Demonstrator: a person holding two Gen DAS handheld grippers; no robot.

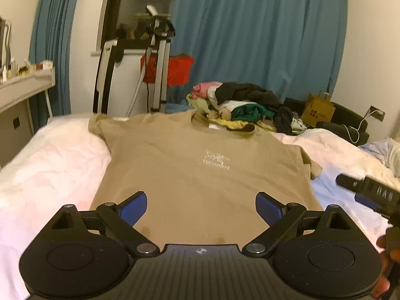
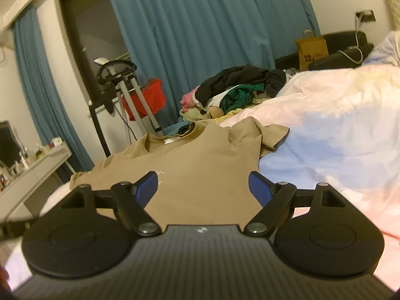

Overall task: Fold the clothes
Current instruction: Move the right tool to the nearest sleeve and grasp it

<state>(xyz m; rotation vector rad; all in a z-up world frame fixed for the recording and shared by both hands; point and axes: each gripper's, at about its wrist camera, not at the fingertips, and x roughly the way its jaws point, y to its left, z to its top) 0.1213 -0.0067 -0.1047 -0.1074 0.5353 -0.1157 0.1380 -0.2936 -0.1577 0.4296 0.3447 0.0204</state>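
A tan T-shirt (image 1: 190, 165) with small white lettering on the chest lies spread flat on the white bed (image 1: 50, 165), collar toward the far end. My left gripper (image 1: 201, 206) hovers over its lower hem, blue pads wide apart, nothing between them. In the right wrist view the same tan T-shirt (image 2: 200, 165) lies ahead, its right sleeve rumpled. My right gripper (image 2: 203, 188) stands open above the shirt's right side, nothing held. The right gripper's black body also shows at the left wrist view's right edge.
A heap of mixed clothes (image 1: 240, 105) lies beyond the collar at the bed's far end. A garment steamer stand (image 1: 157, 57) and a red cloth (image 1: 172, 70) stand behind, before blue curtains (image 1: 250, 37). A shelf (image 1: 25, 85) is left, a paper bag (image 1: 317, 110) right.
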